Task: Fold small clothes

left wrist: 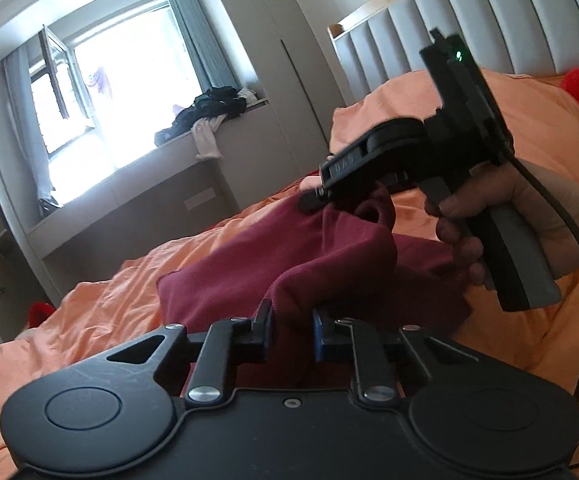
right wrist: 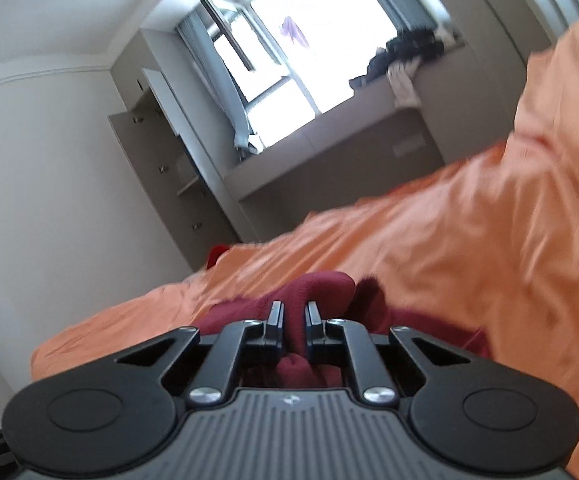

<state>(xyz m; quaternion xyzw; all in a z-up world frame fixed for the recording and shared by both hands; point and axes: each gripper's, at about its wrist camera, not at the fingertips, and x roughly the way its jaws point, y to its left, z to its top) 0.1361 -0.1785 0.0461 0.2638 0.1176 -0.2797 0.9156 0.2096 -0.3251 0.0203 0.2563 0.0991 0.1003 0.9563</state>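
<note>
- Two pairs of tongs each pinch the maroon garment (left wrist: 289, 256), so it hangs between them above the orange bed (left wrist: 101, 304).
- Left tongs (left wrist: 292, 330) clamp a fold right at their tips.
- Right tongs (right wrist: 293, 322) are closed on another bunch, held higher and beyond the left.
- Garment's long axis looks to run from one grip to the other; spreading them apart should flatten it.

Plain maroon garment (left wrist: 329, 252) on a plain orange bedsheet (left wrist: 101, 312) — headboard (left wrist: 489, 20) grey, curtains (left wrist: 197, 28) grey-blue.
</note>
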